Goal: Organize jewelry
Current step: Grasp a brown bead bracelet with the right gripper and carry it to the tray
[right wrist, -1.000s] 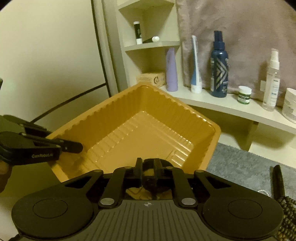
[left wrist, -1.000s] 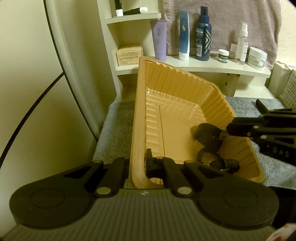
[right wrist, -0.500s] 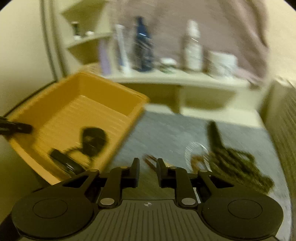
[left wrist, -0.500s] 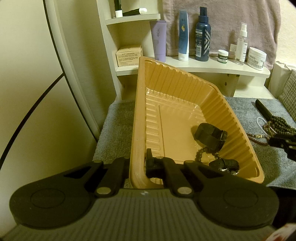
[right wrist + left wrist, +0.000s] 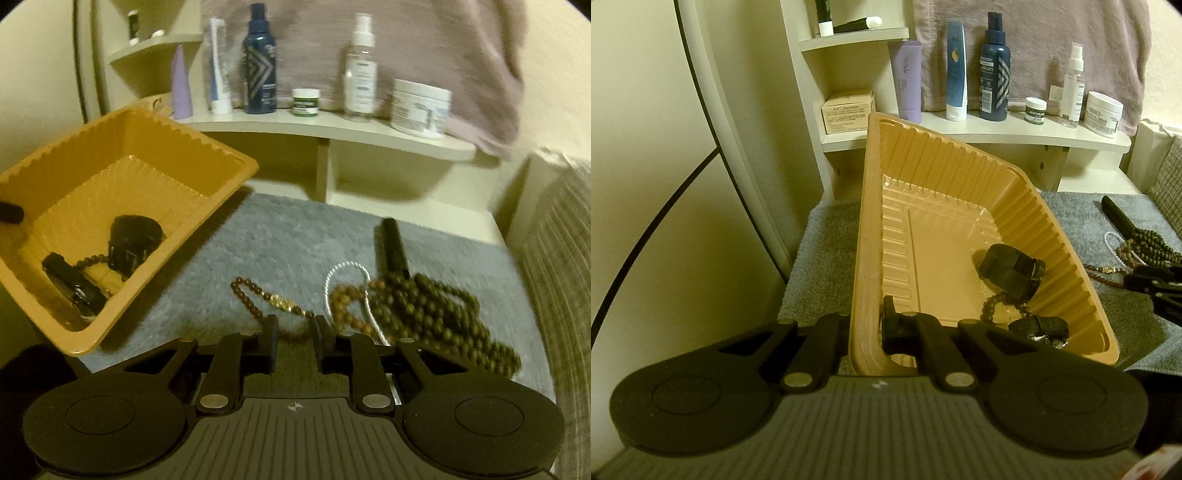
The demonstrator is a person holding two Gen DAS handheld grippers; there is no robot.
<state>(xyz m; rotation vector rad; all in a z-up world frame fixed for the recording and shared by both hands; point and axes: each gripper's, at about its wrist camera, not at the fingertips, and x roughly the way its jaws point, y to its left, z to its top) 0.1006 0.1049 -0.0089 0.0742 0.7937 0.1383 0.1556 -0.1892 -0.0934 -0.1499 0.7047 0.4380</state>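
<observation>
An orange ribbed tray is tilted up on a grey towel. My left gripper is shut on its near left rim. Inside lie a black watch-like piece, a dark bead bracelet and another black piece. My right gripper hangs open just above the towel, nothing between its fingers. A brown bead bracelet with a gold link lies right in front of its tips. To the right lies a heap of olive beads with a thin white loop.
A black tube lies on the grey towel behind the beads. A pale shelf at the back carries bottles and jars. A cream wall panel stands at the left, a woven surface at the far right.
My right gripper let go of the black piece into the tray, then swung out to the right and down over the beads on the towel. The left gripper kept still on the rim.
</observation>
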